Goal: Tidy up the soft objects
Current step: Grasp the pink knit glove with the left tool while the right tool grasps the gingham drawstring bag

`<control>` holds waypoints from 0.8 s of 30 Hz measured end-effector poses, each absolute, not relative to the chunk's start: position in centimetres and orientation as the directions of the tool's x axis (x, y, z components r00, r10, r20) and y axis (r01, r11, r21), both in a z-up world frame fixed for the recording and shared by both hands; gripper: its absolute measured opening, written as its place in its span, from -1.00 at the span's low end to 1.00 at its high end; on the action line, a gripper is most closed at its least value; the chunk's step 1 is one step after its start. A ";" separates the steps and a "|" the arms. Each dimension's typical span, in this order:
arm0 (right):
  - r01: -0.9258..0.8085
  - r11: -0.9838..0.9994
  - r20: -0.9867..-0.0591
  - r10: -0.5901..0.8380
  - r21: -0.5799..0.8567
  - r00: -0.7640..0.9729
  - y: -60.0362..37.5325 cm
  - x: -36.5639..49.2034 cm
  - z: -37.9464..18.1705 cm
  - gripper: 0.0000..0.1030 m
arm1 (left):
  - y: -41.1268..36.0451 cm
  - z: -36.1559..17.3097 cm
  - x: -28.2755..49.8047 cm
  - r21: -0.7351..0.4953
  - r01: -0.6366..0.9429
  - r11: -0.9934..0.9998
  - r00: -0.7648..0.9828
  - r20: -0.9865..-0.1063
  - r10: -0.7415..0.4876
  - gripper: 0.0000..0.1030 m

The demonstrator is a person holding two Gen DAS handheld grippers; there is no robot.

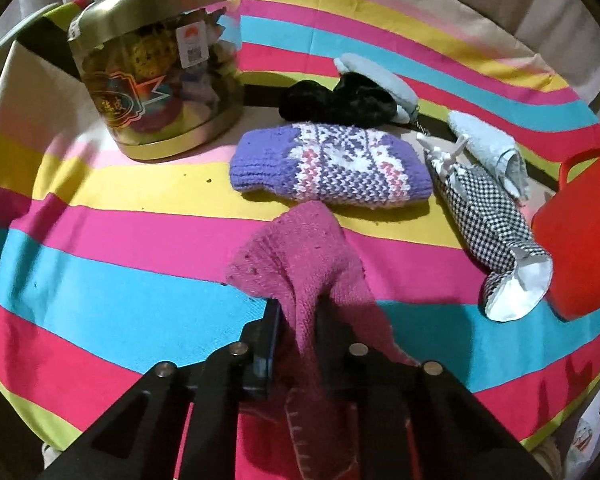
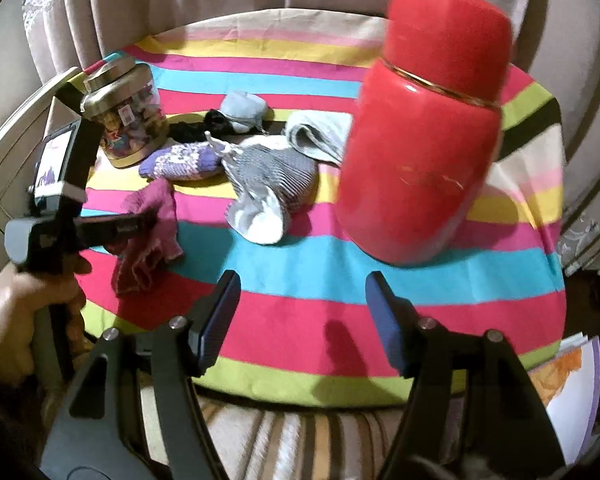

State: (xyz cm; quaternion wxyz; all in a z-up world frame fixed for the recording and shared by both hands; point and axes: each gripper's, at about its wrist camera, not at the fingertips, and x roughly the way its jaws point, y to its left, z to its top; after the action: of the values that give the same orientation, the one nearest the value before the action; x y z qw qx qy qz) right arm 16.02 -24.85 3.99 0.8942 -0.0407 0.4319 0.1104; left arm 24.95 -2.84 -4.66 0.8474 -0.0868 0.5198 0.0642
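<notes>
My left gripper (image 1: 300, 312) is shut on a magenta knitted cloth (image 1: 300, 256), which drapes over its fingers above the striped tablecloth (image 1: 120, 280); it shows at the left of the right wrist view (image 2: 148, 232). Beyond it lie a purple patterned knit mitten (image 1: 332, 168), a black fuzzy item (image 1: 336, 100), a pale blue pouch (image 1: 380, 76), a light blue towel roll (image 1: 484, 144) and a checked fabric pouch (image 1: 488, 216). My right gripper (image 2: 302, 300) is open and empty over the cloth's near edge.
A clear jar with a gold lid (image 1: 156, 64) stands at the back left. A tall red canister (image 2: 424, 132) stands at the right, just ahead of my right gripper. Curtains hang behind the table.
</notes>
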 end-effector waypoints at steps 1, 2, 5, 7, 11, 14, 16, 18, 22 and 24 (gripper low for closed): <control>-0.235 0.972 -0.778 0.164 0.022 0.606 -24.4 16.4 4.1 0.33 | -2.6 -4.5 24.4 -0.097 -0.202 0.975 0.459 -0.888 0.007 -0.70; -0.235 0.972 -0.776 0.169 0.027 0.608 -24.0 16.8 4.1 0.34 | -2.2 -4.1 24.0 -0.126 -0.208 0.970 0.473 -0.881 -0.013 -0.70; -0.237 0.970 -0.767 0.186 0.045 0.614 -22.6 18.1 4.1 0.41 | -1.3 -3.3 22.9 -0.175 -0.214 0.961 0.518 -0.854 -0.040 -0.70; -0.244 0.969 -0.765 0.188 0.042 0.616 -21.8 18.9 3.9 0.44 | -1.0 -2.6 22.3 -0.182 -0.216 0.959 0.547 -0.836 -0.036 -0.70; -0.265 0.964 -0.774 0.176 0.012 0.609 -19.7 20.9 3.1 0.44 | 0.2 -1.0 20.9 -0.197 -0.229 0.953 0.610 -0.792 -0.018 -0.70; -0.273 0.962 -0.784 0.149 -0.028 0.602 -18.3 22.2 2.2 0.44 | 0.8 -0.5 20.4 -0.222 -0.242 0.945 0.636 -0.771 -0.019 -0.70; -0.277 0.959 -0.794 0.124 -0.057 0.595 -17.4 23.1 1.5 0.44 | 1.1 -0.5 20.6 -0.239 -0.249 0.938 0.646 -0.763 -0.023 -0.70; -0.282 0.956 -0.801 0.106 -0.082 0.590 -16.8 23.8 0.8 0.44 | 1.6 -0.4 20.4 -0.256 -0.258 0.932 0.654 -0.756 -0.027 -0.70; -0.286 0.949 -0.805 0.065 -0.132 0.589 -15.8 24.9 -0.3 0.44 | 2.4 -0.6 20.5 -0.285 -0.277 0.918 0.663 -0.748 -0.032 -0.70; -0.286 0.947 -0.807 0.050 -0.149 0.588 -15.3 25.5 -0.8 0.44 | 2.8 -0.6 20.6 -0.297 -0.286 0.911 0.667 -0.745 -0.034 -0.70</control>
State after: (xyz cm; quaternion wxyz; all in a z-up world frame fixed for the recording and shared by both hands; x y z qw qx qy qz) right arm 25.51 -15.33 -0.77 0.8812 -0.1328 0.4435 0.0954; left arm 20.58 2.83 -0.63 0.8910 -0.1988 0.4021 0.0706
